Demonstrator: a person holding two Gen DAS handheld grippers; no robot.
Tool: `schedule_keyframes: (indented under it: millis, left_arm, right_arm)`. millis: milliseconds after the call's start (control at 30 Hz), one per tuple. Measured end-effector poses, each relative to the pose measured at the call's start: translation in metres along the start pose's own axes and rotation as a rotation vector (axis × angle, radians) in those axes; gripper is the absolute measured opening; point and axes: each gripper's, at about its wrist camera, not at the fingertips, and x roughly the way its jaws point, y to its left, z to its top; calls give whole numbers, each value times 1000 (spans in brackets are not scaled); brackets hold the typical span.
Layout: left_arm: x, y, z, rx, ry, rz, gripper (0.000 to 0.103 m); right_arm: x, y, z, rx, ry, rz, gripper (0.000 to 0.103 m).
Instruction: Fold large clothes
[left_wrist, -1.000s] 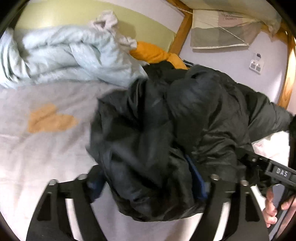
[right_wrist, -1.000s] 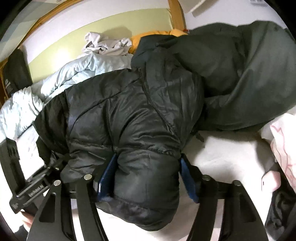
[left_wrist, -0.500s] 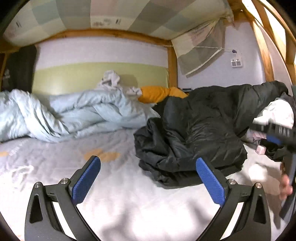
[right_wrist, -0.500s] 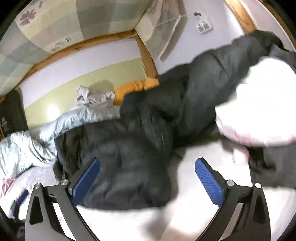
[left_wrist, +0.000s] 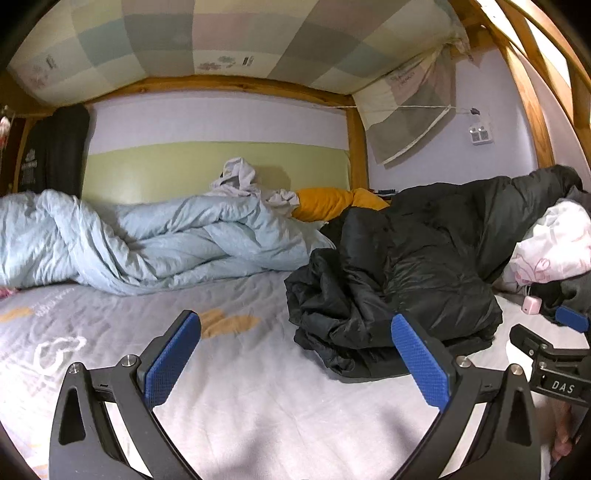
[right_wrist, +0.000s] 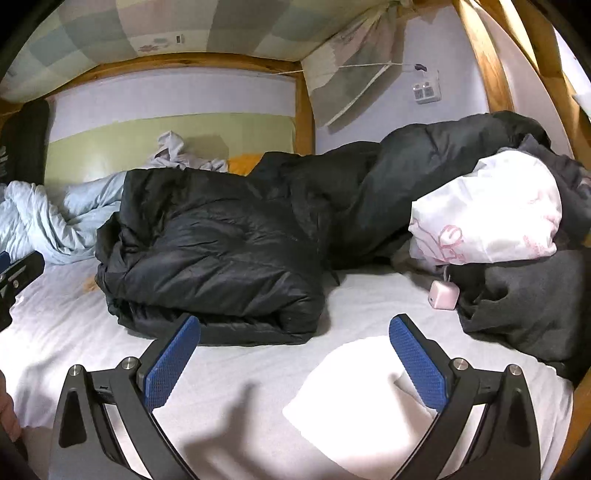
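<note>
- The left gripper (left_wrist: 295, 354) has its jaws spread as wide as they go, with nothing between the blue pads (left_wrist: 171, 360) but bare bed sheet (left_wrist: 258, 398); they touch nothing.
- The right gripper (right_wrist: 293, 356) is spread just as wide, also empty, over the pale sheet (right_wrist: 236, 369).
- The black puffer jacket (right_wrist: 214, 258) lies bunched in a rough fold on the bed, ahead of the right jaws and a little to their left; its near hem sits just beyond the left pad's tip.
- From the left wrist view the same jacket (left_wrist: 399, 291) lies ahead and to the right, just behind the tip of the right-hand pad.
- A second ago both sets of jaws were clamped on the jacket, its fabric filling each view; now both have let go and pulled back, and the jacket rests on the sheet on its own.
- Half a second ago the right wrist view was blurred and tilted; it is sharp and closer to level now.
- The right gripper's body shows at the right edge of the left wrist view, carrying white letters "DAS" (left_wrist: 562, 387).
- A white bag with pink print (right_wrist: 487, 218) lies ahead and to the right of the right jaws; its lettering is too distorted to read.
- A small pink charger block (right_wrist: 443, 293) sits beyond the right pad, beside a dark grey garment (right_wrist: 524, 306).
- A crumpled light blue duvet (left_wrist: 147, 240) lies far ahead of the left jaws, possibly with an orange pillow (left_wrist: 332, 201) behind it.
</note>
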Motion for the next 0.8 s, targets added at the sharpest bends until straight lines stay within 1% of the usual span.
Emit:
schedule_keyframes:
  millis: [133,233,333,400,533,633,800]
  left_arm:
    - [-2,-4,0,22,-10,8,103]
    - [-2,-2,0,15,-10,6,103]
    - [-1,-2,1,9,-5,5,103]
    - [-1,-3,1,10,-7,6,103]
    - [1,-3,1,13,-6,6,103]
    - [3,-3,0,10,-3,7,103]
    - [2,-2,0,5,-2,7,103]
  right_arm:
    - [4,4,1,-20,8,13,103]
    - [5,6,1,-36,10,29,103]
    - [10,7,0,-37,34,31,103]
    - [13,8,0,-41,50,26,103]
    - [12,15,-2,-69,45,-13,103]
    - [12,20,-3,-90,49,-15,103]
    - [12,19,-3,-86,55,-14,103]
